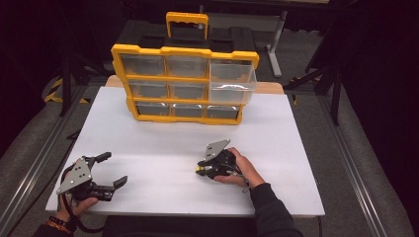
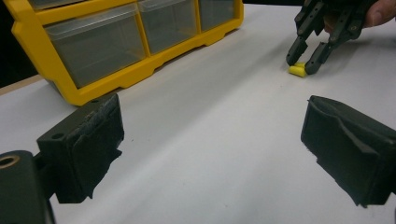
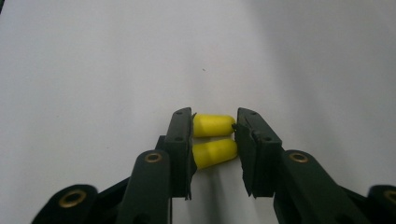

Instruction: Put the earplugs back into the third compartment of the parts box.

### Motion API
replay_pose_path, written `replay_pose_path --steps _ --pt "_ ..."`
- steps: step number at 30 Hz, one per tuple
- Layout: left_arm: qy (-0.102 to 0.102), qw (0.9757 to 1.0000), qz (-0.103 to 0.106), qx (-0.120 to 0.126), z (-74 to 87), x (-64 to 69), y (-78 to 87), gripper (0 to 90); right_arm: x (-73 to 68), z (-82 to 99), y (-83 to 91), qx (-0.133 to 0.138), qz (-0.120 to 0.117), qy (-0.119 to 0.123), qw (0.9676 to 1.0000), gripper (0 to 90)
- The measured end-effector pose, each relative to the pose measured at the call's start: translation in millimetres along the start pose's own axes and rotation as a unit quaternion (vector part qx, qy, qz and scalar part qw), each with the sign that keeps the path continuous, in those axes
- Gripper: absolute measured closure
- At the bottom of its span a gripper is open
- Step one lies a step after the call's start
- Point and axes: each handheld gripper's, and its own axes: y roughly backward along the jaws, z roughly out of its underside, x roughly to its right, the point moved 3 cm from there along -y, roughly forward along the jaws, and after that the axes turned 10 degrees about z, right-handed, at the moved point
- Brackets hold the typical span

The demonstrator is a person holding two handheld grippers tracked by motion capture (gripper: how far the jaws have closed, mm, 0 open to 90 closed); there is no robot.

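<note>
Right gripper (image 3: 214,140) around two yellow earplugs (image 3: 213,126)

Left tongs (image 1: 109,170) sit at 7 o'clock in the high view, gripped by the left hand (image 1: 79,202), jaws spread wide and pointing toward 2 o'clock, pads apart with nothing between them. Right tongs (image 1: 200,170) sit at 5 o'clock, held by the right hand (image 1: 242,170), its dark sleeve (image 1: 272,212) entering from 5 o'clock. Tips angle down toward 9 o'clock, jaws narrowed to a small gap, pads pressing inward.
</note>
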Motion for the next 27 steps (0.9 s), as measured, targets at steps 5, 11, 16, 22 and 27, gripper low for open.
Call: replay_pose_path --steps 5,11,16,22,27 --pt "0.0 1.0 0.0 -0.001 0.1 0.0 -0.5 6.9 0.0 0.7 5.2 0.012 -0.001 -0.008 0.9999 68.6" --pt "0.0 1.0 0.0 -0.001 0.1 -0.2 -0.5 6.9 -0.4 1.2 11.4 0.02 0.008 -0.008 0.9997 69.3" --pt "-0.001 1.0 -0.001 0.002 -0.2 -0.9 0.5 6.8 -1.8 -1.9 22.1 0.042 0.024 -0.006 0.9988 70.0" --pt "-0.002 1.0 -0.002 0.003 -0.4 -1.1 1.3 6.8 -2.2 -8.4 42.3 0.083 0.059 -0.008 0.9948 71.0" --pt "0.0 1.0 -0.001 0.003 -0.2 -1.9 1.9 6.8 1.4 -14.0 64.7 0.128 0.093 -0.021 0.9872 71.6"
